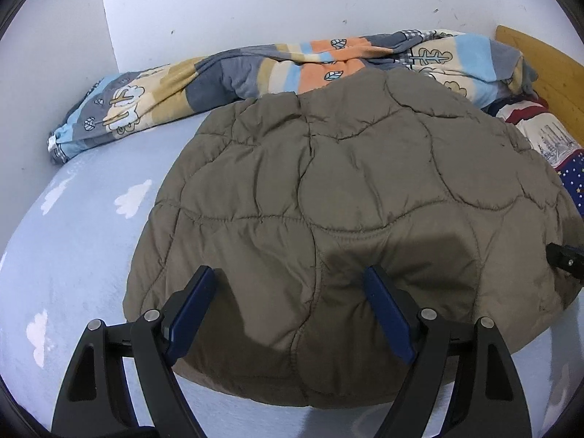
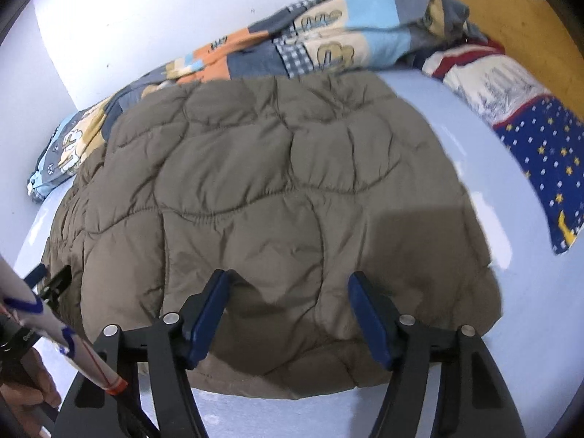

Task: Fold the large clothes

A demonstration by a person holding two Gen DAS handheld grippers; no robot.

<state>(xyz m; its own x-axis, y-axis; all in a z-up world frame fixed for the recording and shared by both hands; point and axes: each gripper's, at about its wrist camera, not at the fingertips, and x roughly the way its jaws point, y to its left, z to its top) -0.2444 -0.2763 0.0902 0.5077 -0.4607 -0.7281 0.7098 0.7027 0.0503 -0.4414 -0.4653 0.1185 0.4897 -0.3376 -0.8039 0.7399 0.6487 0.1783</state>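
Left gripper (image 1: pixel 288 284) jaws wide apart over the near edge of the jacket (image 1: pixel 350 197), pads clear of the cloth, nothing held. Right gripper (image 2: pixel 288 288) same: jaws apart, a bit narrower, hovering over the near hem, no grip visible. Jacket lies on the bed (image 1: pixel 73 248), brown quilted, already bunched into a rounded block, far edge touching the blanket (image 1: pixel 226 73) by the wall. Pillow (image 2: pixel 540 138) sits to the right, apart from the jacket.

Risks, as judgement: padding is thick and springy, so pinching only the top layer would let the fold slide open when lifted. Uneven grabs would skew the fold. Pushing it far could drag the blanket along. Slick fabric may slip from the pads.
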